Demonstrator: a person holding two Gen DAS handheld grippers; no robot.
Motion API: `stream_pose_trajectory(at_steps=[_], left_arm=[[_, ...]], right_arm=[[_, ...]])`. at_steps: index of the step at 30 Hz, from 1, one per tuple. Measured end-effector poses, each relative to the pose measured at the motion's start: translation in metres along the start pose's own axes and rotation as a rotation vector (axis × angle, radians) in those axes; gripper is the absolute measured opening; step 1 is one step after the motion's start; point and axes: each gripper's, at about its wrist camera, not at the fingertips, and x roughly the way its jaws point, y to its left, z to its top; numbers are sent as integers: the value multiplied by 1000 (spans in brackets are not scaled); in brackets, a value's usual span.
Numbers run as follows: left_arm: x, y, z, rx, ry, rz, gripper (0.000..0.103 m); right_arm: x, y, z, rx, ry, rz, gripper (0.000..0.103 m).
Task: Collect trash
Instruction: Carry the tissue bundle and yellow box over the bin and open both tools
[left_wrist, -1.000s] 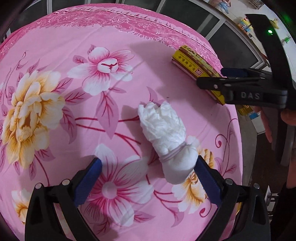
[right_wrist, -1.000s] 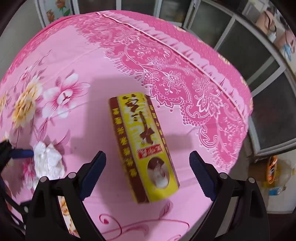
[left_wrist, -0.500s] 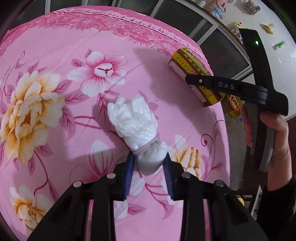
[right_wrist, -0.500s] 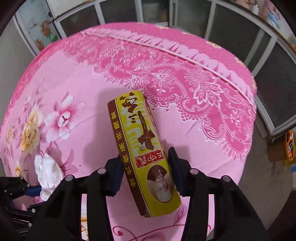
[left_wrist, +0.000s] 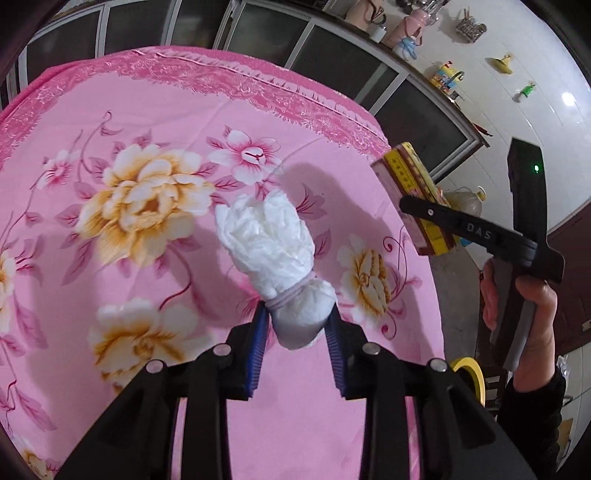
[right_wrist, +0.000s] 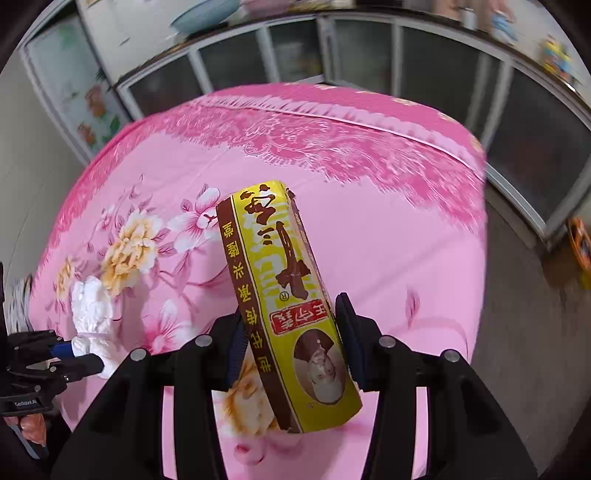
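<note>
A pink floral cloth (left_wrist: 110, 277) covers the surface below both my grippers. My left gripper (left_wrist: 297, 345) pinches the tied end of a white tissue bundle (left_wrist: 273, 251), its ruffled top pointing ahead. My right gripper (right_wrist: 290, 345) clamps a yellow carton (right_wrist: 284, 295) lengthwise, lifted off the cloth, with glass cabinet doors (right_wrist: 424, 66) beyond.

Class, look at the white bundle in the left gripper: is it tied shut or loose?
Tied shut. A band cinches the white bundle near its lower end, above where the left gripper clamps it; the top flares out crumpled.
</note>
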Motion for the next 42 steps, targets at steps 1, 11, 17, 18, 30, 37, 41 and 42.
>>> stream_pose_trajectory(at_steps=[1,11,17,18,30,37,41,42], left_arm=[[-9,4,-8,9,-13,-6,28],[-56,30,-65,94,-93,-7,28],[-75,21,-91,144,-138,-2,29],[-79,17,-96,158,-147,0,29],[-94,-47,-127,319,-215,-76,29],[-94,-95,-142,412,-232,-94,29],[-91,-123,-146,462,-234,-107,29],[-90,-133,-148,482,-235,-114,29]], right_arm=[[-6,1,-7,21,-10,1,43],[-62,31,-97,170,-92,24,43],[-83,46,-140,233,-115,-14,43],[-88,48,-146,241,-127,-37,43],[-153,58,-221,314,-296,-215,44],[-182,54,-253,346,-382,-273,44],[-196,45,-268,376,-417,-296,44],[-200,41,-273,389,-428,-305,44]])
